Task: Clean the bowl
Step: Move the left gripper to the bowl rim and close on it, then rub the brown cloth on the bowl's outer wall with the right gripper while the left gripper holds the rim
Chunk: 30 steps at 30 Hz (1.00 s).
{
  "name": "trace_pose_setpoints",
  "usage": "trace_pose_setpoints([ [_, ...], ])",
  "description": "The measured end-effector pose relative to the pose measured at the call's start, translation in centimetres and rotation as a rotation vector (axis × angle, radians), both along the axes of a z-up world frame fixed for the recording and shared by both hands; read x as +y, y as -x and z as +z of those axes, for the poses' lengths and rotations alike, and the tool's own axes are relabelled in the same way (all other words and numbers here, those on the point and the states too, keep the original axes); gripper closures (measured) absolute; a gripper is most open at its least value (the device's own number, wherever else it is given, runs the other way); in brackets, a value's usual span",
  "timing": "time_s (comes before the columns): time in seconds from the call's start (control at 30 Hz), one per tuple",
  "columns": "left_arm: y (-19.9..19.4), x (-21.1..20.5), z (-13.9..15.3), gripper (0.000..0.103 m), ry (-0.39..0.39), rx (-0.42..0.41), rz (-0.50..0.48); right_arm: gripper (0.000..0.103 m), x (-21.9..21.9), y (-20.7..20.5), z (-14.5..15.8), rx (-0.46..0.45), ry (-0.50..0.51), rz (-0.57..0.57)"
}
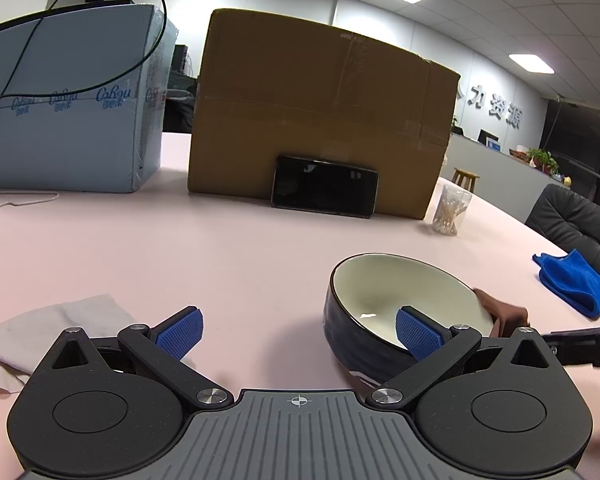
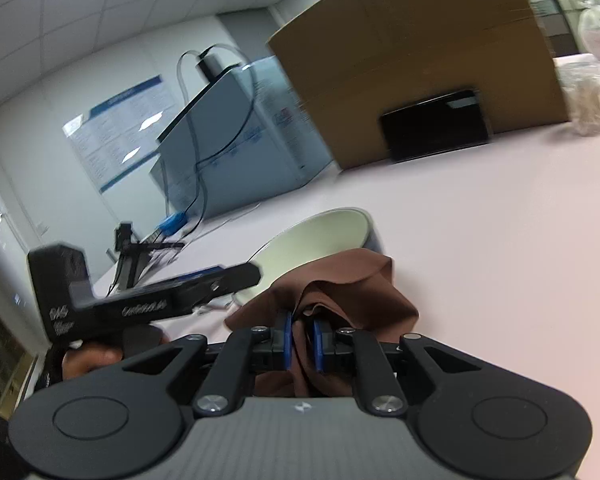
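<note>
A dark bowl [image 1: 400, 308] with a cream inside sits tilted on the pink table [image 1: 240, 264]. My left gripper [image 1: 299, 334] stands open and wide. Its right pad [image 1: 418, 338] is at the bowl's near rim, and its left pad [image 1: 180, 332] is apart over the bare table. In the right wrist view my right gripper [image 2: 302, 338] is shut on a brown cloth [image 2: 340, 292], which drapes over the near rim of the bowl [image 2: 328, 236]. The same brown cloth [image 1: 504, 312] shows at the bowl's right rim in the left wrist view.
A cardboard box [image 1: 320, 120] with a dark phone [image 1: 324, 190] leaning on it stands behind, and a light blue box [image 1: 68, 120] is at the left. A jar of cotton swabs [image 1: 450, 210], a blue cloth [image 1: 572, 284], a whitish cloth [image 1: 56, 332] and a black chair [image 1: 580, 224] are nearby.
</note>
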<state>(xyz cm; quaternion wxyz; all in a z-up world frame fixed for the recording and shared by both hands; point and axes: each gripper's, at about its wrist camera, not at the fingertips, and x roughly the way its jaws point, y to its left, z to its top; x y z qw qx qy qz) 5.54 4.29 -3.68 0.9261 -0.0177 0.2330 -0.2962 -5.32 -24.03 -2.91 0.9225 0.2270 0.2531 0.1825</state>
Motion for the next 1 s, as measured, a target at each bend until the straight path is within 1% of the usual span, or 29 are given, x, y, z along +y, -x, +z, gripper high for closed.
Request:
trace_pose_setpoints([
  [0.1,0.0,-0.1,0.0,0.0,-0.001,0.001,-0.001,0.09,-0.3,0.1,0.0,-0.004,0.016,-0.052],
  [0.2,0.0,-0.2,0.0,0.0,-0.003,0.001,-0.009,0.09,0.1,-0.1,-0.1,-0.008,0.022,-0.024],
  [0.33,0.0,-0.3,0.1,0.0,-0.007,-0.003,-0.009,0.09,0.9,-0.4,-0.1,-0.011,0.025,0.049],
  [0.37,0.0,-0.2,0.1,0.001,-0.004,-0.002,-0.005,0.09,1.2,-0.5,-0.1,-0.009,0.026,0.067],
  [0.43,-0.1,-0.1,0.2,0.003,0.016,0.0,-0.013,0.09,1.5,-0.6,-0.1,0.0,0.049,0.067],
  [0.47,-0.2,-0.1,0.3,0.008,0.027,0.005,-0.024,0.09,1.6,-0.6,-0.1,0.002,0.056,0.067],
  [0.53,-0.6,-0.3,0.4,0.023,0.046,0.026,-0.05,0.09,1.7,-0.6,-0.1,0.0,0.058,0.069],
  [0.57,-0.9,-0.4,0.4,0.037,0.052,0.037,-0.056,0.09,1.7,-0.5,0.0,-0.002,0.058,0.069],
  [0.6,-1.2,-0.6,0.5,0.043,0.058,0.048,-0.062,0.09,1.7,-0.5,0.0,-0.002,0.06,0.07],
  [0.63,-1.6,-0.7,0.5,0.045,0.065,0.058,-0.067,0.09,1.8,-0.4,0.0,-0.002,0.062,0.07],
  [0.7,-2.4,-1.2,0.4,0.053,0.079,0.077,-0.069,0.09,1.9,-0.4,-0.1,-0.004,0.067,0.076],
  [0.73,-2.8,-1.4,0.4,0.054,0.09,0.088,-0.074,0.09,2.0,-0.4,-0.1,-0.004,0.068,0.08],
  [0.8,-3.3,-1.8,0.3,0.065,0.105,0.105,-0.091,0.09,2.0,-0.4,-0.1,-0.003,0.067,0.088],
  [0.87,-3.2,-2.1,0.2,0.071,0.101,0.108,-0.102,0.09,2.0,-0.3,-0.1,-0.002,0.067,0.091],
  [1.0,-2.1,-2.1,0.3,0.071,0.079,0.088,-0.116,0.09,1.6,0.1,-0.1,-0.006,0.057,0.06],
])
